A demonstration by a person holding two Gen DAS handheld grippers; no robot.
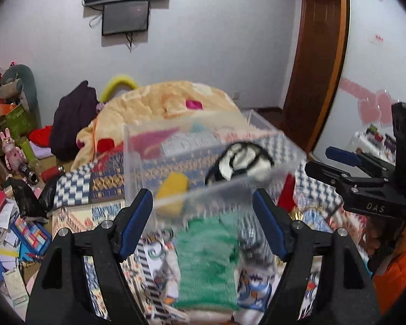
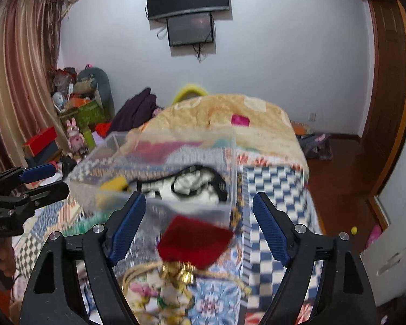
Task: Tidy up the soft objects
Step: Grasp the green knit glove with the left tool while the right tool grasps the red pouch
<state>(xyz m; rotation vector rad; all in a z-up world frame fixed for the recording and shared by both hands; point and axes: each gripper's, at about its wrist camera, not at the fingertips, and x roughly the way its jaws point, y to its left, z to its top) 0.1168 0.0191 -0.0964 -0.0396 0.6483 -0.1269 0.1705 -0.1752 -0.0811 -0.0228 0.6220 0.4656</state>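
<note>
Both grippers stood with jaws wide apart and empty. The left gripper (image 1: 203,222) was aimed at a green cloth (image 1: 207,262) lying on the patterned bedspread (image 1: 75,187), directly ahead between its fingers, long axis running away from the camera. The right gripper (image 2: 199,227) faced a red pouch (image 2: 196,239) centred between its fingers. A clear box (image 1: 138,162) sat just beyond both, already holding a yellow item (image 1: 174,185) and a black-and-white cloth (image 1: 241,162). Each arm appeared nearest its own target.
</note>
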